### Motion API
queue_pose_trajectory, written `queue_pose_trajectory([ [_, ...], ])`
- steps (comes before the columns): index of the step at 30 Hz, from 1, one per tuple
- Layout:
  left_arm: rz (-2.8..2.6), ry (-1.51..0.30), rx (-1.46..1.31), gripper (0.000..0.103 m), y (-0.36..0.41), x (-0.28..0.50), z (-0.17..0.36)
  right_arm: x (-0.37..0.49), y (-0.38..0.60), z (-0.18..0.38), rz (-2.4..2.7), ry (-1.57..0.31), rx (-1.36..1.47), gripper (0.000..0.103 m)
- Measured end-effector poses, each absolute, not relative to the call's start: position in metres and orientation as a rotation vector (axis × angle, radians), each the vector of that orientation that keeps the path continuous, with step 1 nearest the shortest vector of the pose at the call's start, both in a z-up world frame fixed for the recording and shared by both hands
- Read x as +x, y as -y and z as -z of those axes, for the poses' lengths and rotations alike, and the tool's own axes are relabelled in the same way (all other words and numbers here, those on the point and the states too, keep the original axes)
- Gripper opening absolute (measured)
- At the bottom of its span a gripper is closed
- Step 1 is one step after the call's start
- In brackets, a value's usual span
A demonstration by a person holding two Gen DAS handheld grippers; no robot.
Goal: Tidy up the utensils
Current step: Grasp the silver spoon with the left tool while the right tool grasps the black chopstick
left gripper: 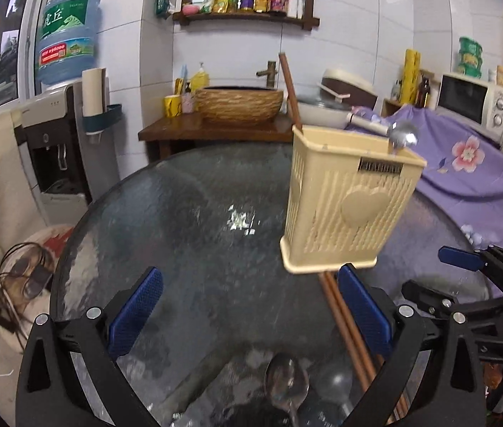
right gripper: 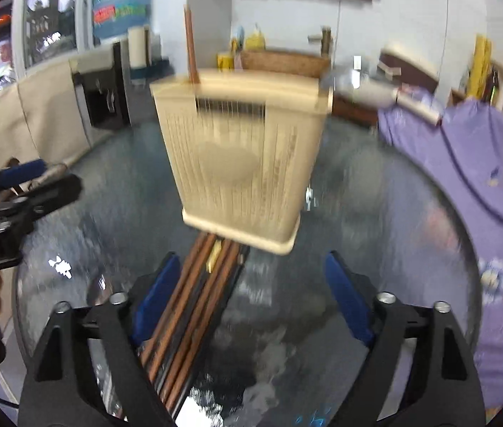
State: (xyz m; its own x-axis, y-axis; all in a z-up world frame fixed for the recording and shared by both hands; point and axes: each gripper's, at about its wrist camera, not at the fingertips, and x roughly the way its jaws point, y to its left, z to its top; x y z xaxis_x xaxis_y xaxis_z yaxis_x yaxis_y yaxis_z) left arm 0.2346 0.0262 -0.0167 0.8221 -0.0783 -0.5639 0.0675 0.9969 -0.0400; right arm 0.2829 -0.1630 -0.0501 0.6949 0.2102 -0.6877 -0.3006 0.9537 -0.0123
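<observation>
Round glass table [left gripper: 187, 213]; slatted beige plastic holder [left gripper: 347, 206]; both tongs [left gripper: 248, 316] [right gripper: 251, 299] wide open, empty.

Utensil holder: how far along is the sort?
Done: the utensil holder already has one chopstick and a spoon standing in it. In hand: nothing; the left hand-held gripper and right hand-held gripper are both open. Left: loose chopsticks and a second spoon lie on the glass table.

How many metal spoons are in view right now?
2. One shiny metal spoon stands in the beige slatted plastic utensil holder, bowl up at its right corner. The other metal spoon lies on the round glass table. Others may be hidden.
</observation>
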Motion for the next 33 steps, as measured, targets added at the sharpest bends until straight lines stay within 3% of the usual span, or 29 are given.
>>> queue_pose_trajectory([
  [3,0.100,-0.640,-0.005,0.097,-0.025,0.228,0.028,0.284,0.162,0.067,-0.272,-0.803,-0.129,0.056],
  [7,0.074,-0.711,0.048,0.097,-0.021,0.221,0.046,0.287,0.161,0.081,-0.282,-0.869,-0.102,0.047],
  [33,0.105,-0.833,0.205,0.097,-0.001,0.184,0.086,0.301,0.147,0.097,-0.265,-0.953,-0.117,0.031],
])
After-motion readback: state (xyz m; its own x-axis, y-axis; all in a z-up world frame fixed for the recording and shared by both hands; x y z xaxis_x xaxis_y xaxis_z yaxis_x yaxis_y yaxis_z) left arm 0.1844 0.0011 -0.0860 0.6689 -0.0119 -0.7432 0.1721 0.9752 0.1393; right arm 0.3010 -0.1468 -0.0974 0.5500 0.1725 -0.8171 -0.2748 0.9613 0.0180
